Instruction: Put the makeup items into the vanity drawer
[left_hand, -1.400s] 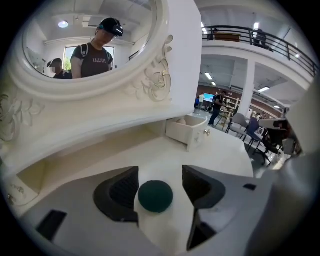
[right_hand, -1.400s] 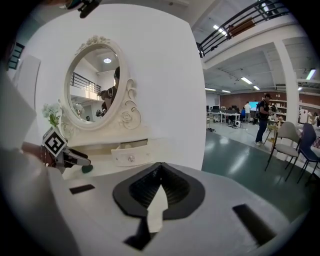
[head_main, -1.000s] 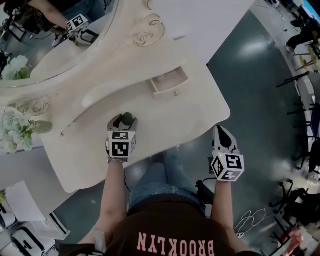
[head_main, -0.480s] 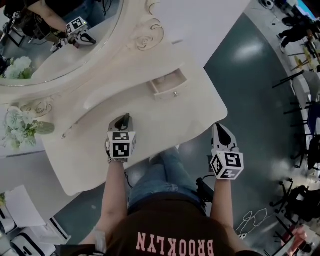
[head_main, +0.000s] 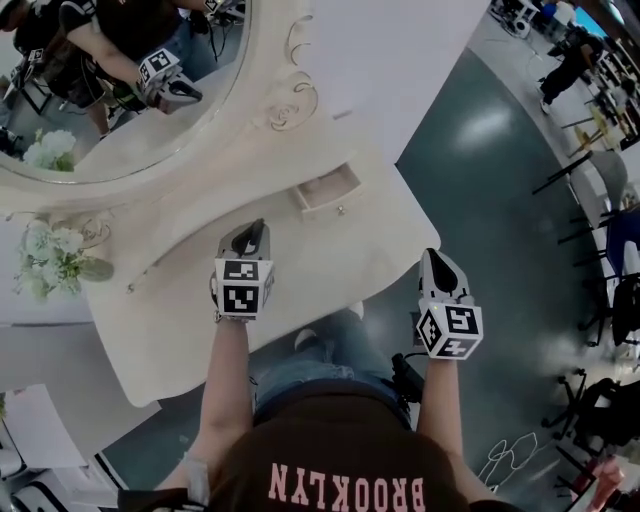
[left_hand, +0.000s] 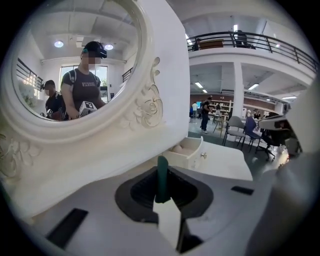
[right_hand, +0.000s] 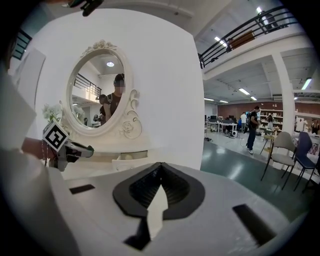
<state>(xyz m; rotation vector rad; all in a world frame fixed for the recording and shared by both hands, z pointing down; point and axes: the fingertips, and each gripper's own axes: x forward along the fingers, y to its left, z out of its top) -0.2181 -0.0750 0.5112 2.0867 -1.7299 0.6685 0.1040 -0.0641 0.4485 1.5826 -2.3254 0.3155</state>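
My left gripper (head_main: 250, 236) hovers over the middle of the cream vanity top (head_main: 370, 250), shut on a slim dark green makeup item (left_hand: 162, 175) that stands up between its jaws. In the right gripper view that same gripper (right_hand: 75, 149) shows at the left with the green tip poking out. Further back and to the right, the small drawer (head_main: 325, 190) stands open, with pale round things inside (left_hand: 176, 148). My right gripper (head_main: 437, 262) is held off the table's right edge, over the floor, shut with nothing in it (right_hand: 159, 187).
An oval mirror (head_main: 120, 90) in a carved frame rises behind the table. White flowers (head_main: 55, 262) stand at the far left, with a thin stick (head_main: 145, 278) lying near them. Dark floor (head_main: 500, 200) lies to the right, with chairs and people far off.
The left jaws stood open around the dark item a second ago and are now shut on it. The right gripper has barely moved.
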